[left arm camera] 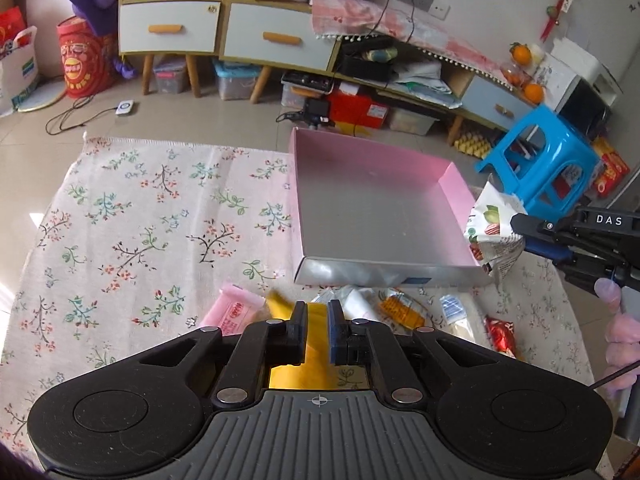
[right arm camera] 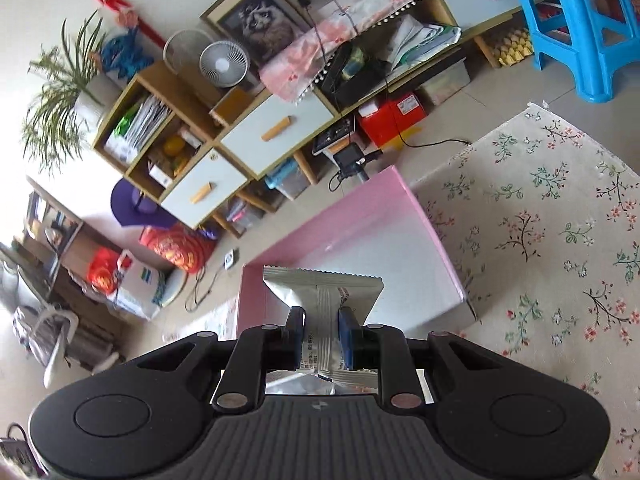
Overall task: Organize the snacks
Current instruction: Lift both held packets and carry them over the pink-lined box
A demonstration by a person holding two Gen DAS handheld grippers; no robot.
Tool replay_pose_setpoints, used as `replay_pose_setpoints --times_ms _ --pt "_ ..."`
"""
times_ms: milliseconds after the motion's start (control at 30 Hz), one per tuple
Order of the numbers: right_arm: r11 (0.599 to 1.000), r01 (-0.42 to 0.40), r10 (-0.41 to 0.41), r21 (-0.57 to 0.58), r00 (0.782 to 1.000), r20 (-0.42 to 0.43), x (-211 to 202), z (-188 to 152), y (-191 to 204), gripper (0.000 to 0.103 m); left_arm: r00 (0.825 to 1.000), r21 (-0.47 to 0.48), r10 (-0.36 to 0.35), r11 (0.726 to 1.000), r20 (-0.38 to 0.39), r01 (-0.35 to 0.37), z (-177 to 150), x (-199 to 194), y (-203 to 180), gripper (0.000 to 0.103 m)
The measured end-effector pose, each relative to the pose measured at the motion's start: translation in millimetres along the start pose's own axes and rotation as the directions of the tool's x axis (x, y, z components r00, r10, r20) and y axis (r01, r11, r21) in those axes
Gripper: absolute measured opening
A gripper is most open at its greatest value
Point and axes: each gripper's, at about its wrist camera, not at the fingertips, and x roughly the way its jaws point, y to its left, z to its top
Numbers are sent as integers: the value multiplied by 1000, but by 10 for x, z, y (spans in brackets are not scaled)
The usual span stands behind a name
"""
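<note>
Right gripper (right arm camera: 320, 322) is clamped on a white snack packet (right arm camera: 324, 292), hanging above the pink box (right arm camera: 424, 216) just ahead of it. Left gripper (left arm camera: 317, 320) pinches a yellow packet (left arm camera: 310, 332), with the loose snacks (left arm camera: 400, 308) just beyond its tips.

Tablecloth (left arm camera: 152, 208): we saw pale cream cloth printed with dark branches, green leaves and small red flowers.
Box (left arm camera: 376, 200): we noted pink walls and a silver-grey floor.
Held packet (right arm camera: 324, 300): we saw silver foil.
Packet (left arm camera: 316, 320) at the left fingers: we saw yellow.
Wrapper (left arm camera: 236, 312) beside it: we saw pink.
Stool (left arm camera: 540, 160): we saw bright blue.
</note>
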Motion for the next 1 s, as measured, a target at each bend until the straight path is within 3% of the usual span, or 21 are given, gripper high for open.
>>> replay_pose_setpoints --times_ms 133,267,333,367,500,600,700,733,767,833,933,1000 --pt "1000 21 -21 12 1000 -5 39 -1 -69 8 999 69 22 997 -42 -19 -83 100 -69 17" --pt "1000 19 -19 7 1000 -20 21 -17 -63 8 995 90 30 996 -100 -21 -184 193 -93 43" --pt "1000 10 -10 7 1000 -22 3 -21 -53 7 991 81 11 997 -132 0 -232 236 -98 49" --pt "1000 5 -5 3 1000 -24 -3 -17 -45 3 989 85 6 996 -146 7 -260 260 -114 49" --pt "1000 -11 11 -28 1000 -9 -18 8 1 3 981 146 75 988 -177 -49 -389 391 -257 47" --pt "1000 -3 3 -15 1000 -8 -6 24 -45 4 980 139 102 987 -173 -78 -463 453 -295 46" --pt "1000 18 -18 -13 999 -41 -22 39 -85 14 982 156 120 983 -146 -97 -504 430 -328 39" --pt "999 22 -24 -24 998 -55 -34 44 -89 21 983 155 117 983 -142 -95 -504 415 -327 36" --pt "999 20 -23 -38 997 -73 -42 40 -89 43 984 151 114 984 -138 -93 -501 404 -319 33" --pt "996 2 -12 -84 992 -122 -33 -2 -70 65 986 140 108 986 -130 -90 -495 374 -307 31" --pt "975 -9 -39 -223 977 -209 70 -131 56 65 987 133 109 987 -121 -93 -470 350 -288 30" --pt "941 7 -86 -338 972 -220 144 -240 174 65 987 128 108 988 -118 -92 -477 339 -286 30"
